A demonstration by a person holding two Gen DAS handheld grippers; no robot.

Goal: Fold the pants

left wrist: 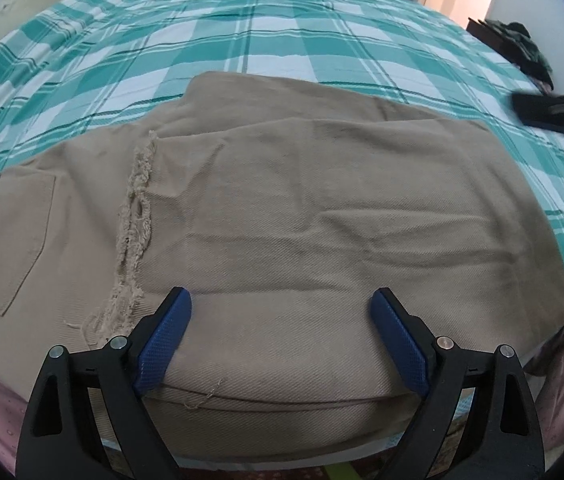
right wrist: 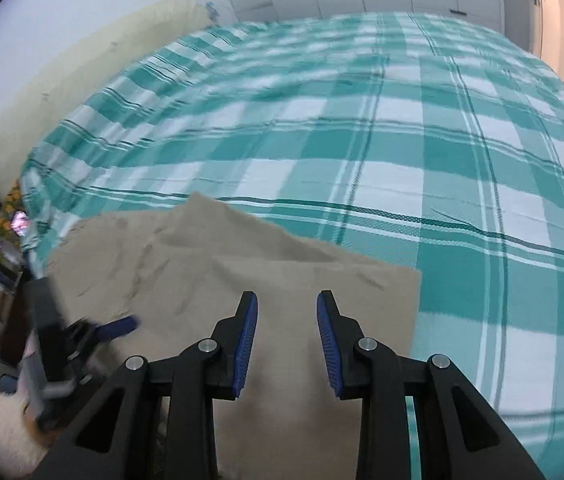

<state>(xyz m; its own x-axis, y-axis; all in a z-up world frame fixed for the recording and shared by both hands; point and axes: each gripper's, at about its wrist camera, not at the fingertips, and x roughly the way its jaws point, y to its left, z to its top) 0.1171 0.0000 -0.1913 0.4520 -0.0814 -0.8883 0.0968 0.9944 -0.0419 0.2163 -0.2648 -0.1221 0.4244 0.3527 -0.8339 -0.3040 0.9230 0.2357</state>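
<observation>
Tan twill pants (left wrist: 282, 216) lie folded on the bed (left wrist: 266, 52), near its front edge.
The cloth is a creased, ribbed weave with a frayed strip (left wrist: 134, 216) and a square patch pocket (left wrist: 6, 240); the bedsheet is teal-and-white plaid. The left tool (left wrist: 280, 304) hovers spread wide over the fold, pinching nothing. The right tool (right wrist: 287, 306) hangs partly spread above the pants, its 2 ribbed blue pads (right wrist: 246, 340) empty.
</observation>
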